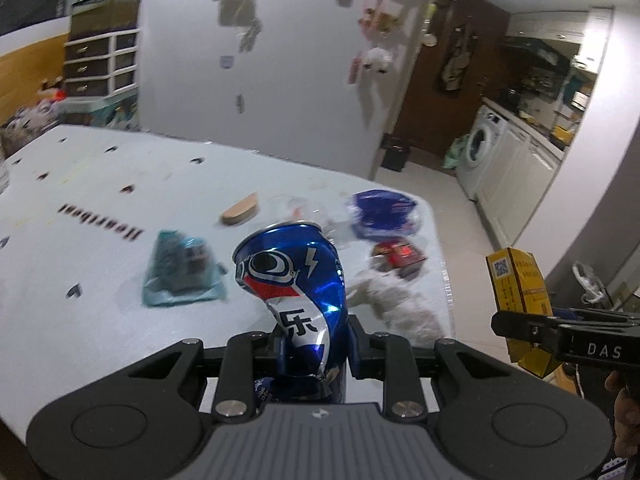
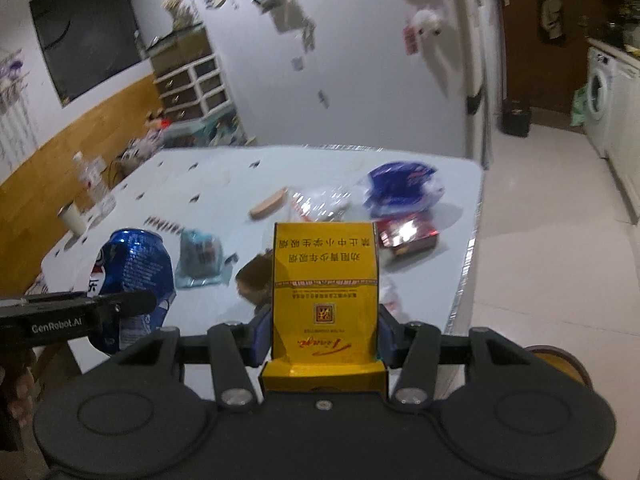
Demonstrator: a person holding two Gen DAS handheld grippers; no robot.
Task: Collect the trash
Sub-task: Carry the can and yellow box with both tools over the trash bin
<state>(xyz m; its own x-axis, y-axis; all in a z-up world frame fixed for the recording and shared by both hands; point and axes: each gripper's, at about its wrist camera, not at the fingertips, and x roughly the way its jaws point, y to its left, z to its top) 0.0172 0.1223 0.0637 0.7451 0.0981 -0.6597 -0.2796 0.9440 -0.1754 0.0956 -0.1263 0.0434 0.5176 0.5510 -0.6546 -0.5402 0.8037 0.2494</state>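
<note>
Two grippers are in view, each with one piece of trash in its jaws. The left gripper (image 1: pixel 316 344) is clamped narrowly on one crushed blue cola can (image 1: pixel 294 276), its pads squeezing the dented waist of the can, which stands upright above the fingers and clear of the table. The right gripper (image 2: pixel 324 338) is closed about halfway on one yellow cigarette pack (image 2: pixel 325 280), blue pads pressing its two narrow sides; the pack stands upright with its print upside down, also off the table.

In the left wrist view the right gripper (image 1: pixel 532 330) sits at about 3 o'clock, seen side-on with the yellow pack (image 1: pixel 516 284) poking up from it beyond the table's edge. In the right wrist view the left gripper (image 2: pixel 120 308) comes in at 9 o'clock, holding the can (image 2: pixel 132 268). Both grippers point downward at a slant toward the tabletop, side by side and apart. Part of a hand (image 1: pixel 624 420) shows at the lower right edge of the left view.

On the white table (image 2: pixel 224 184) six loose pieces remain: one teal wrapper (image 2: pixel 200 256) at 10 o'clock of the pack, one tan wooden piece (image 2: pixel 269 202) at 11 o'clock, one clear plastic wrapper (image 2: pixel 320 200) at 12 o'clock, one blue-and-white bag (image 2: pixel 400 188) and one red box (image 2: pixel 408 236) at 1 o'clock, the box just in front of the bag, and one crumpled white tissue (image 1: pixel 400 300) near the table's right edge. One clear bottle (image 2: pixel 90 180) and one white cup (image 2: pixel 72 218) stand at the far left edge.
</note>
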